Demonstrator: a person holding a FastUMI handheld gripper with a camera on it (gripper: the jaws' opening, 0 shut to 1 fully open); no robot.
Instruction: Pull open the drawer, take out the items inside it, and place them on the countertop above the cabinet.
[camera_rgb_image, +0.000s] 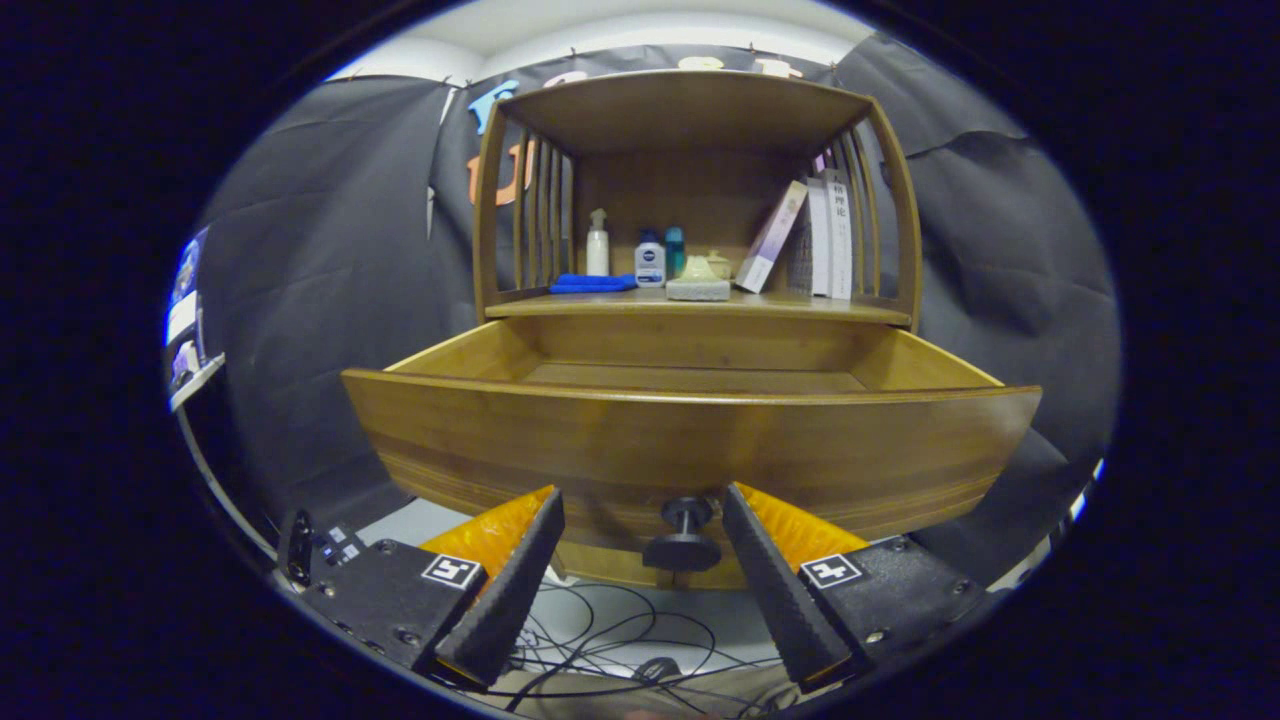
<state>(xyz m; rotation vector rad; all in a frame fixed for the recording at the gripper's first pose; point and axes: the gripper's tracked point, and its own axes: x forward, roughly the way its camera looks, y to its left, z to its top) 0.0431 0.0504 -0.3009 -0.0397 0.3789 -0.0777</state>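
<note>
The gripper (640, 505) is sitting low before the wooden drawer (690, 440), its fingers (520, 570) standing apart on either side of the dark knob (684, 535) without touching it. The drawer is standing pulled well out from the cabinet; what shows of its inside looks bare. On the worktop (690, 305) above are lying a blue cloth (592, 284), a white spray bottle (597, 243), a white bottle (650, 262) with a dark blue label too small to read, a teal bottle (675, 250), a greenish block (697, 288) and leaning books (810, 240) with unreadable spine writing. Cables (620, 640) are trailing on the floor below.
</note>
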